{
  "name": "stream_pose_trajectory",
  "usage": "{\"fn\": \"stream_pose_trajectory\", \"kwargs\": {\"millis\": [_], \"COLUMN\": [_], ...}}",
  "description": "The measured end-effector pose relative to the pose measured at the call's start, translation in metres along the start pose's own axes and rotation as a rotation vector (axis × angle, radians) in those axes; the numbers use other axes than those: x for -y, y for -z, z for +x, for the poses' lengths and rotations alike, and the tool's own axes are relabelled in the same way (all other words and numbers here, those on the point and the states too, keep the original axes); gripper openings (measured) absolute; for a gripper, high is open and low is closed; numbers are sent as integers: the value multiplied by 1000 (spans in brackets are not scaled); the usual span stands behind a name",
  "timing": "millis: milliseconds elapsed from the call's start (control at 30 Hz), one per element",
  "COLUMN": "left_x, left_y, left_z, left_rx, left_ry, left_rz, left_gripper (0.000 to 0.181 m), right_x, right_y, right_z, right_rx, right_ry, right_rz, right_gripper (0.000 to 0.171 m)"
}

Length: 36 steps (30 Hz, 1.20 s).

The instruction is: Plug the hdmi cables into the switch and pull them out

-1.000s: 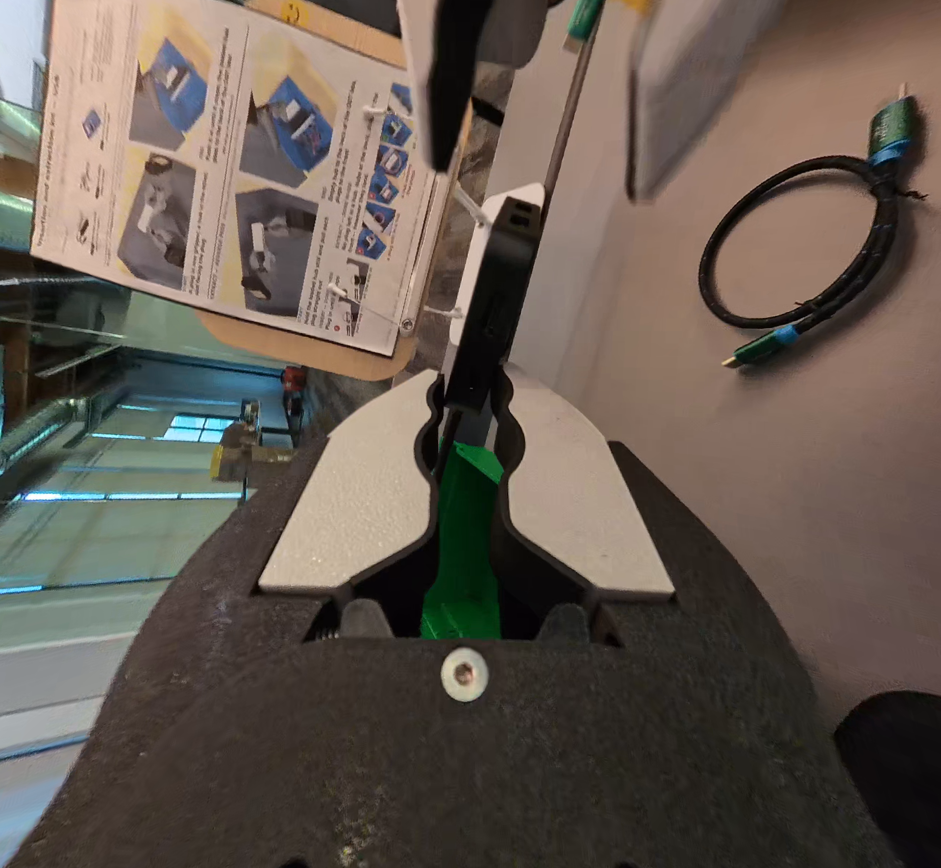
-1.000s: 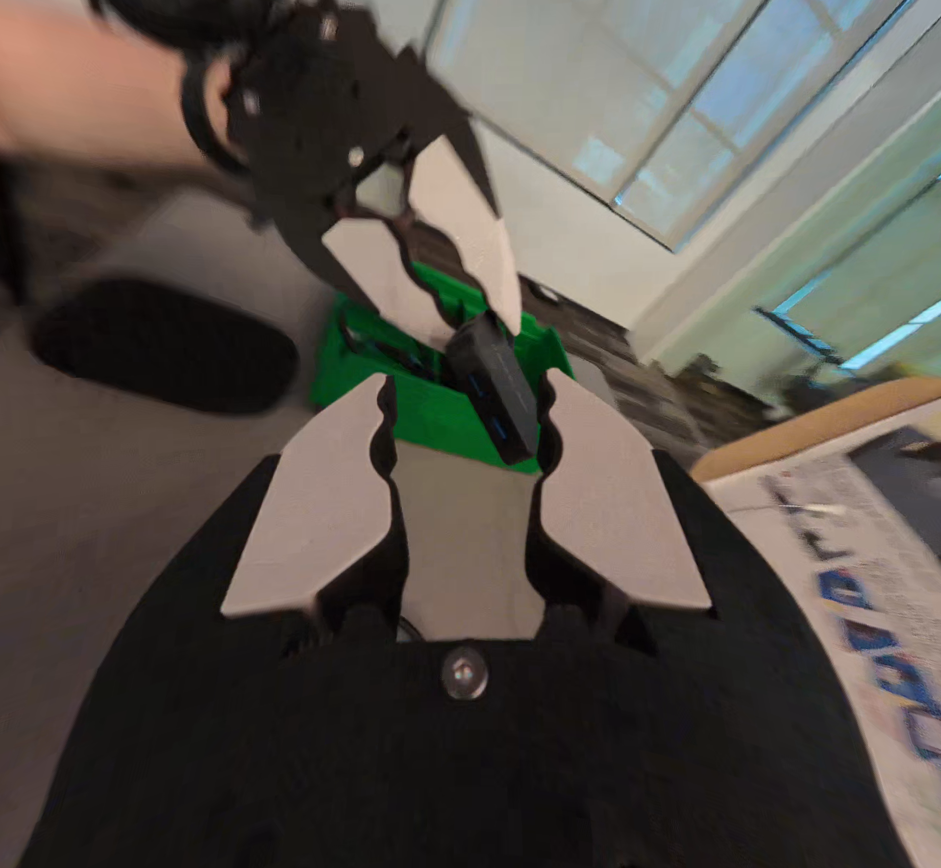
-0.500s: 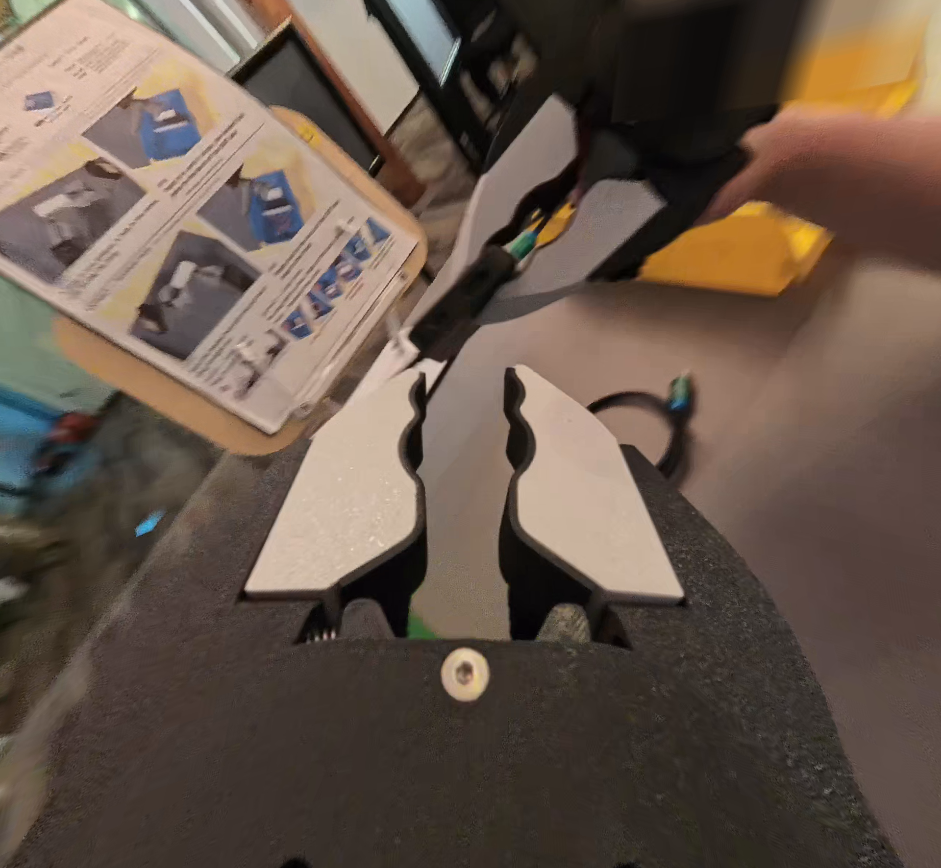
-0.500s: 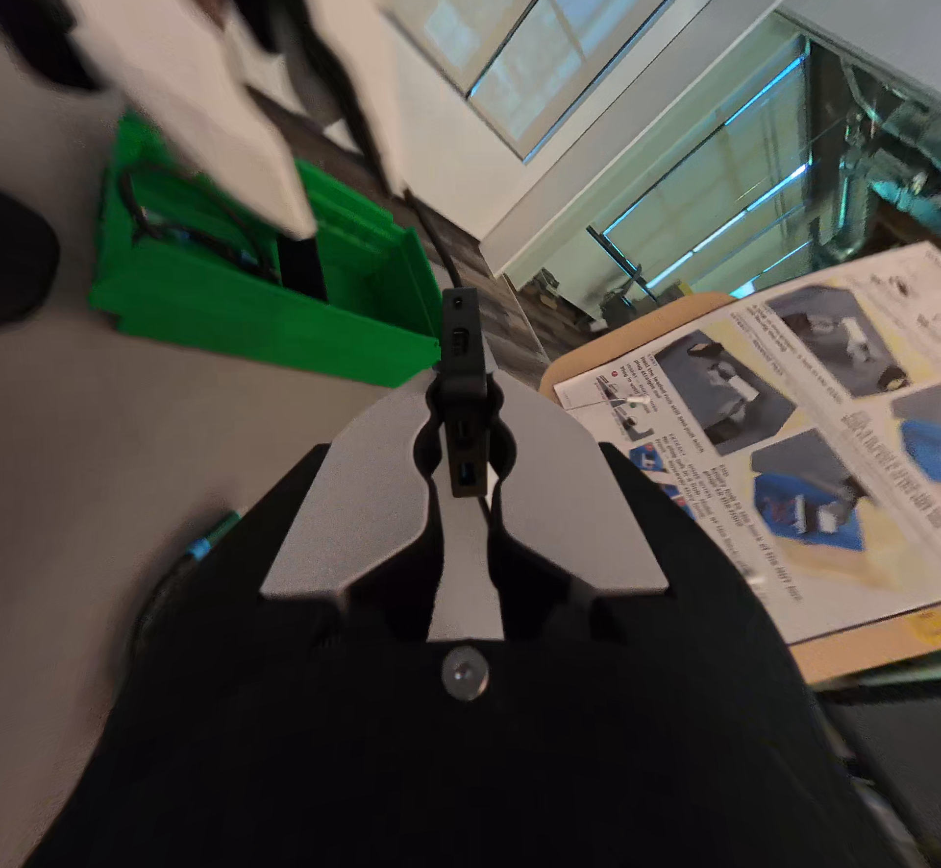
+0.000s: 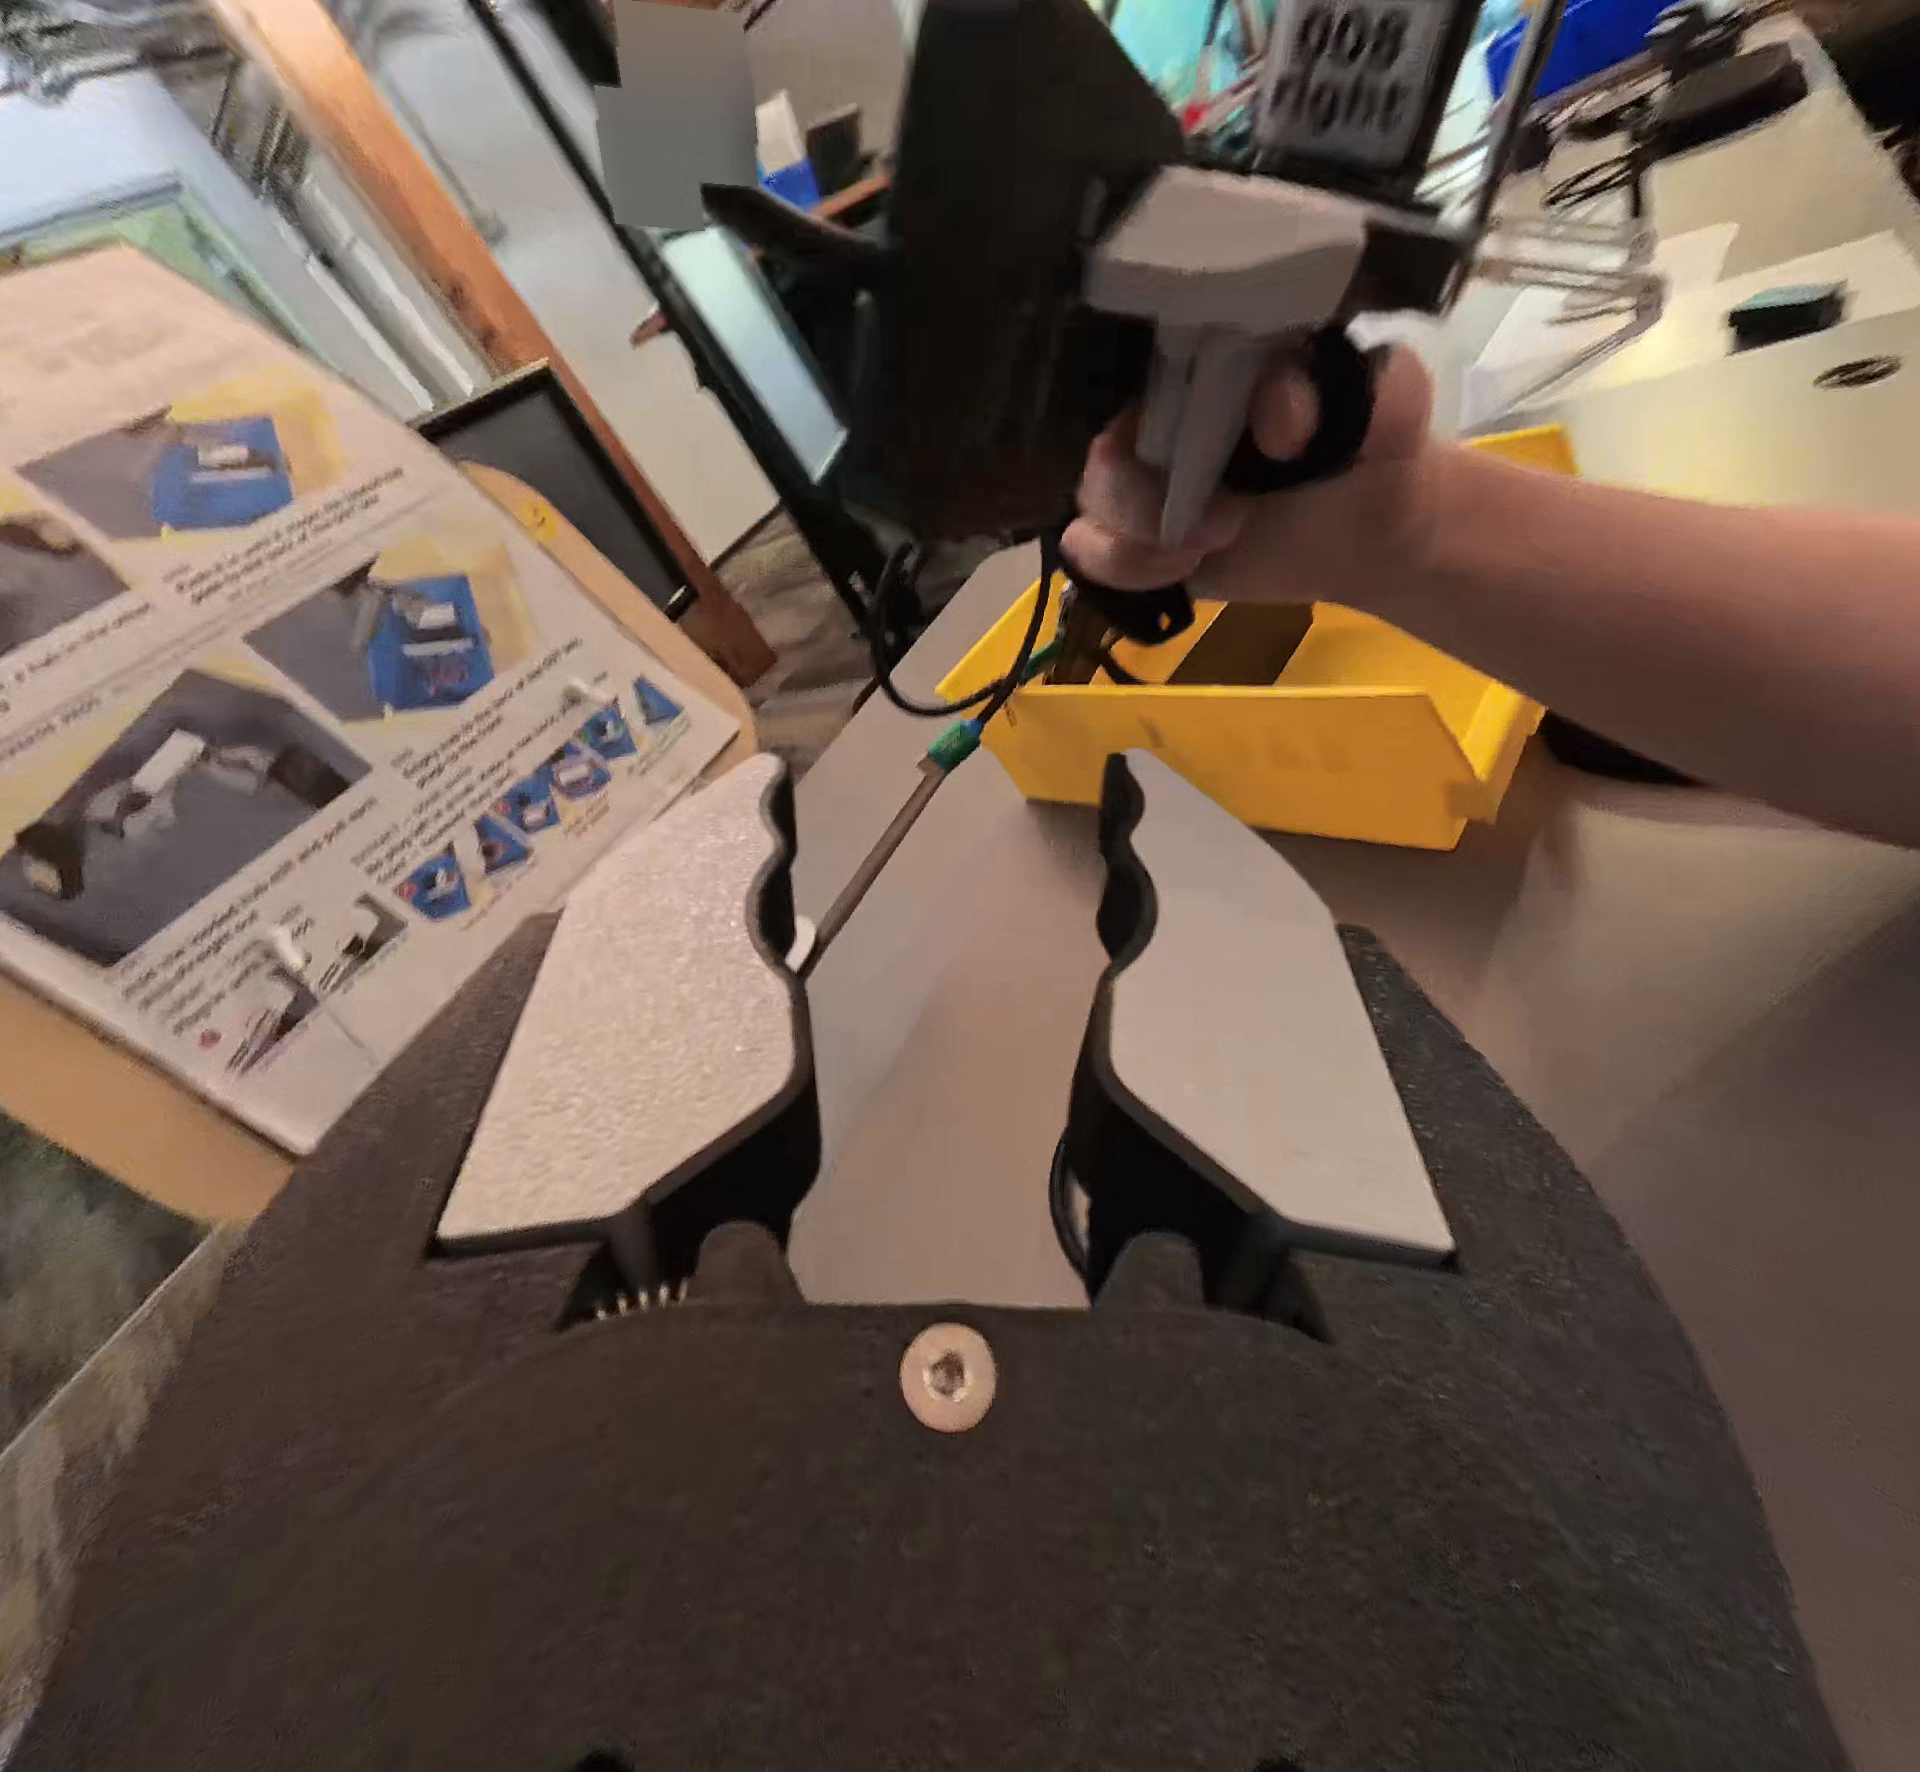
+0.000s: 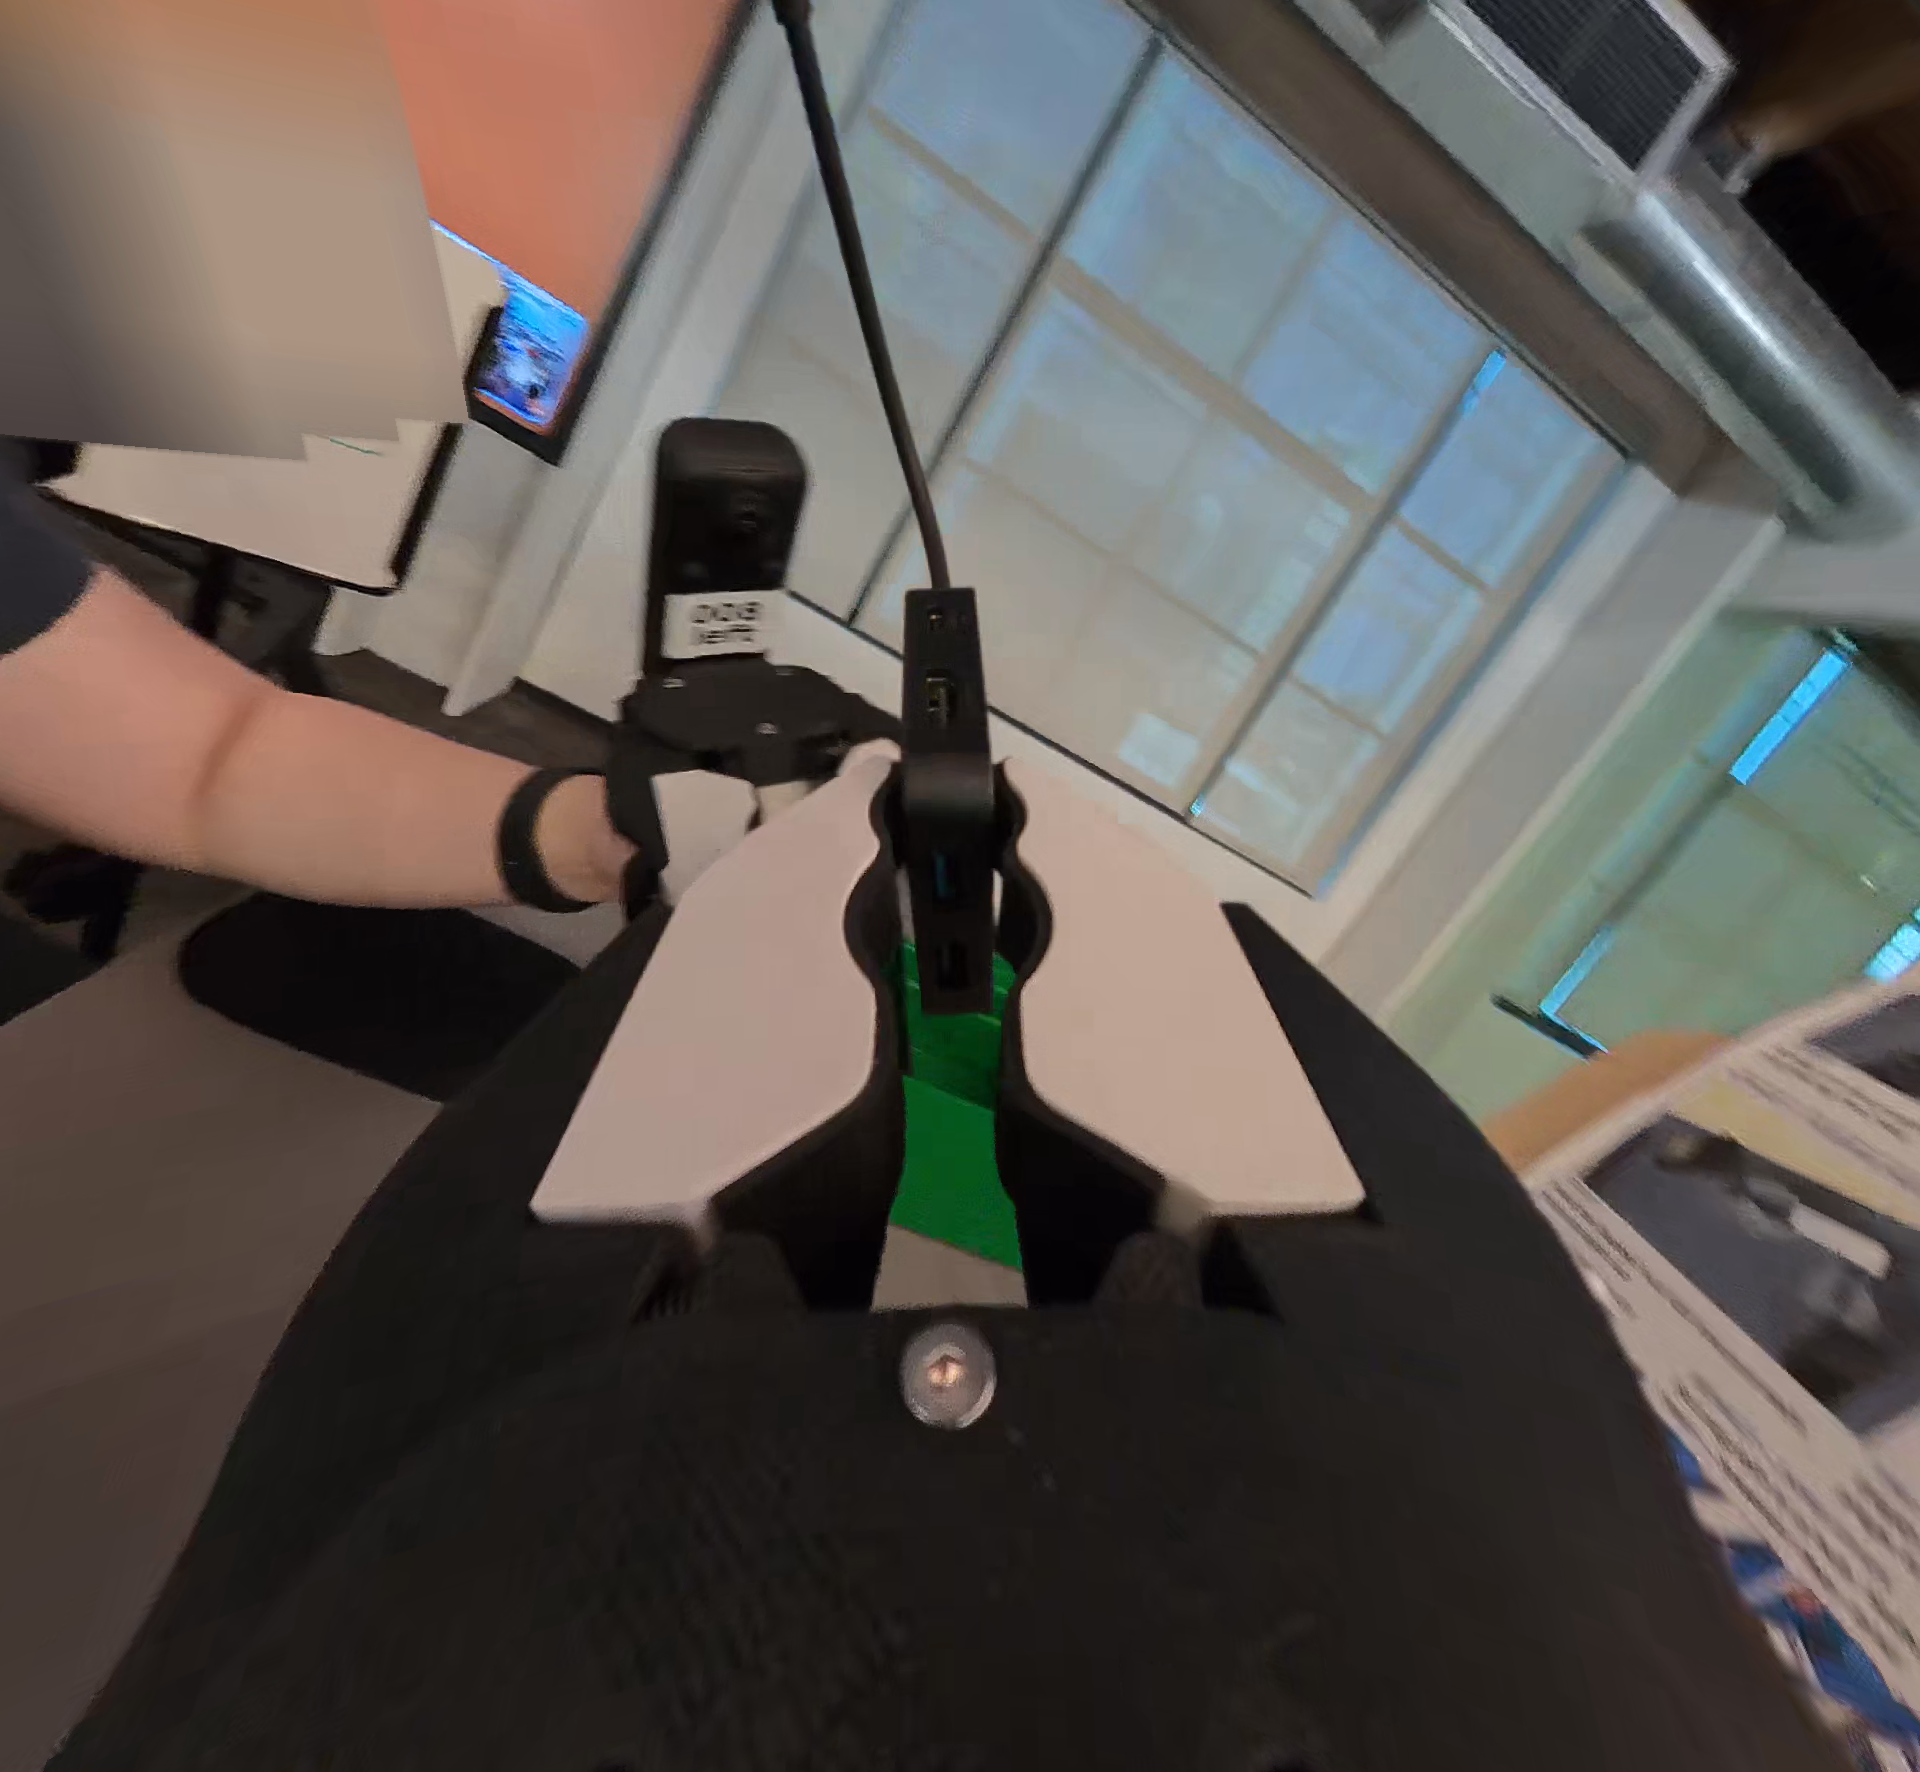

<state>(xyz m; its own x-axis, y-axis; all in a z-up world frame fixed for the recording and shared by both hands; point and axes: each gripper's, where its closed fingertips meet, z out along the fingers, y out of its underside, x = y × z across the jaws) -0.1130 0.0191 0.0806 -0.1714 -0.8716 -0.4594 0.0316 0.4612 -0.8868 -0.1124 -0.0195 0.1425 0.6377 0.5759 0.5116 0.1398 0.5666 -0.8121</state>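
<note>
Here the right gripper has its jaws clamped on the switch, a slim black box held upright by its narrow sides, with ports showing down its front edge and a thin black lead running up out of its top. The left gripper stands with jaws apart and nothing between them, over the grey surface. In the left wrist view a green-collared HDMI plug hangs just in front of those jaws, its black cable looping up toward the right gripper's handle; which end it is I cannot tell. The switch looks light and rigid, its plastic probably slippery, so the grip across the flat sides near its middle seems sound; the plug is best taken by its stiff moulded collar, not the limp cable, which would bend rather than push. Behind the plug sits a yellow bin, and a green bin shows below the switch in the right wrist view. A printed instruction sheet leans at the surface's edge, and the room beyond is a workshop with large windows and ceiling ducts.
</note>
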Motion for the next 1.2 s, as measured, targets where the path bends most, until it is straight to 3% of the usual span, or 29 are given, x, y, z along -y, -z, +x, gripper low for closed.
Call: {"fn": "stream_pose_trajectory", "kwargs": {"millis": [133,300,400,567,633,1000,1200], "left_x": [33,41,35,28,28,37,36], "left_y": [0,-2,-2,5,8,14,15], "left_z": [9,24,25,25,25,31,38], "left_rx": [-71,-147,-144,-120,-121,-104,-138], "left_ry": [-85,-224,-265,-337,-349,-385,-400], "left_rz": [137,119,83,71,78,117,117], "left_gripper": [58,24,14,14,14,30,22], "right_x": [-4,-10,-15,-11,-12,-5,-11], "right_y": [-2,-9,-8,-3,-3,-11,-12], "right_z": [-18,-28,-28,-27,-32,-49,-51], "right_rx": [101,145,145,102,107,176,189], "right_ry": [56,69,52,138,196,248,252], "right_rz": [-29,-51,-80,-168,-220,-204,-242], "right_gripper": [13,13,17,27,17,13,13]}}
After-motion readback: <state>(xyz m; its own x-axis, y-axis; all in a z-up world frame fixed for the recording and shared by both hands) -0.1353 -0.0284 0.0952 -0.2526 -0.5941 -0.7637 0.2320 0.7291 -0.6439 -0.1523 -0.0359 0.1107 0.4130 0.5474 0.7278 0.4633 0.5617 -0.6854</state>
